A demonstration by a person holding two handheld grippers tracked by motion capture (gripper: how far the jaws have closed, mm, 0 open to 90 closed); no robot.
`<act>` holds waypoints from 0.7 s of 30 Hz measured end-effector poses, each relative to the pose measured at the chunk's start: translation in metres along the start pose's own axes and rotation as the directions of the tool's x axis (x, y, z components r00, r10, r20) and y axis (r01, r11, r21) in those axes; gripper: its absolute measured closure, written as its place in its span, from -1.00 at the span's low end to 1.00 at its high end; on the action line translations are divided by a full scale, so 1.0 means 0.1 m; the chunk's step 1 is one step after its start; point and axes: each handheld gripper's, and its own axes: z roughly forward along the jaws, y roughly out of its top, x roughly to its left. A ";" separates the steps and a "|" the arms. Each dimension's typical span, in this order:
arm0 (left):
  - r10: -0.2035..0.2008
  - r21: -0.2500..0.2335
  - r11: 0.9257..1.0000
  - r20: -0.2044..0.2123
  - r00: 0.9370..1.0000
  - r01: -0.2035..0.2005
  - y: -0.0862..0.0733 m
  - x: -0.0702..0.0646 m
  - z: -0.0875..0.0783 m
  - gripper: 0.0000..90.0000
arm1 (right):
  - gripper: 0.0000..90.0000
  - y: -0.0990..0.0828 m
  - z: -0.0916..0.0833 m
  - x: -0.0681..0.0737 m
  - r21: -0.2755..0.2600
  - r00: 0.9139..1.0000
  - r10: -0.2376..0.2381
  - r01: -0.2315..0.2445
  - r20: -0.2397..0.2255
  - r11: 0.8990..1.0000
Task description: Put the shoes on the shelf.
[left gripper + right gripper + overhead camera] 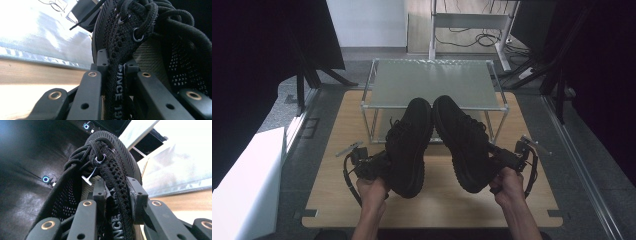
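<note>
left shoe (408, 145): black knit sneaker, held off the table, toe up and forward, sole facing out left; in front of the rack's lower opening
right shoe (463, 142): matching sneaker, also lifted, toe up, leaning toward the left shoe; toes nearly touching at top
left gripper (117, 75): jaws clamped on left shoe's collar wall, lettered pull strip pinched between pads; lace eyelets just above
right gripper (117, 195): jaws closed on right shoe's knit collar wall, one jaw inside the opening, one outside; firm pinch
hands: left hand (372, 189) and right hand (507, 184) low at near edge, wrists tipped so shoes hang toe-high
rack (434, 82): white-tube frame, frosted glass top shelf, bare, just beyond the shoes
table (337, 150): wooden board under the rack
step (judged): carrying the pair to the rack, probably top shelf
how to do well: keep grips tight, knit wall is soft and can slip; level soles before setting down; clear the front rail with the toes; keep shoes apart so laces don't snag; place side by side, release only once soles rest flat
</note>
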 end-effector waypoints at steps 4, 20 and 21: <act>-0.012 -0.025 1.000 -0.003 1.000 0.012 0.06 0.00 0.01 0.78 | 0.61 0.06 0.05 0.05 -0.018 1.000 0.003 -0.003 0.000 1.000; -0.011 -0.081 0.997 -0.047 0.999 0.007 0.52 -0.14 0.28 0.77 | 0.62 0.36 0.33 0.12 -0.094 0.999 0.018 -0.014 0.048 0.995; -0.012 -0.081 0.997 -0.053 0.999 0.007 0.56 -0.15 0.31 0.77 | 0.62 0.38 0.35 0.13 -0.097 0.998 0.018 -0.013 0.053 0.995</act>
